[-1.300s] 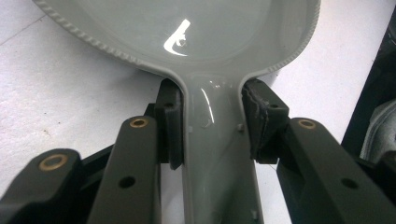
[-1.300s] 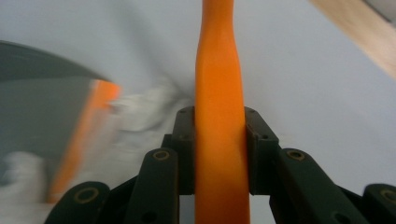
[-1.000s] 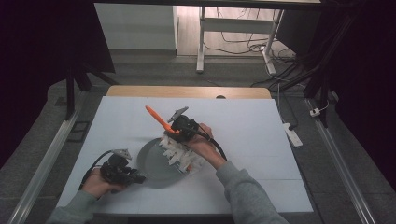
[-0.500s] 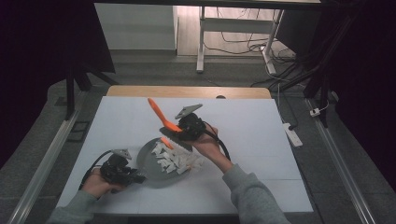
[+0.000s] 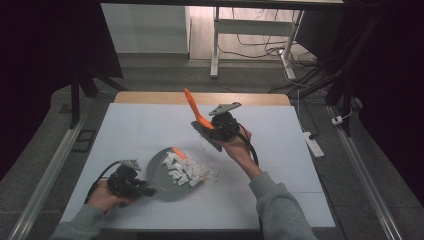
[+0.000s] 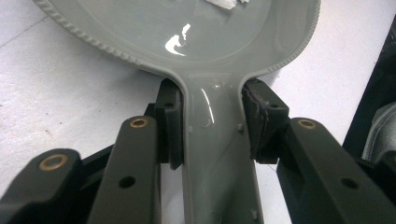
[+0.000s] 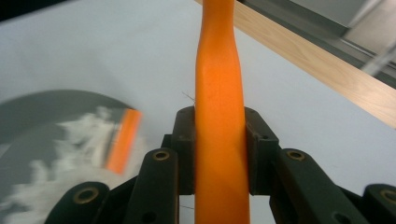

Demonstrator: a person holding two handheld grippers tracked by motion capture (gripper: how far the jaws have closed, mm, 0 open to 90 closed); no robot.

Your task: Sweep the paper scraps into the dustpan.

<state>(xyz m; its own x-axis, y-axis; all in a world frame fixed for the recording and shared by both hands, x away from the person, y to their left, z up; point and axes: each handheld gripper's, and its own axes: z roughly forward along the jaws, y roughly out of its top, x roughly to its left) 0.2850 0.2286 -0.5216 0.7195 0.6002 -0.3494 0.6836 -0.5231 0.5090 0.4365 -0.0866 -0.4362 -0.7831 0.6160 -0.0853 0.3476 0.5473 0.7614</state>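
Two grippers work on a white table (image 5: 150,130) in a dark room. The left gripper (image 5: 131,181) is closed on the handle of a grey dustpan (image 5: 165,175), which lies flat near the front edge and holds white scraps (image 5: 187,170). The right gripper (image 5: 220,125) clamps an orange brush (image 5: 192,107), raised above the table. The pan lies to the brush's front-left, and the brush's long axis tilts up and away.

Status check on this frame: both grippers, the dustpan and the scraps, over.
Left gripper shut on grey dustpan handle. Right gripper shut on orange brush, raised off table. White scraps piled in dustpan, some spilling over its edge. Nothing in the way.
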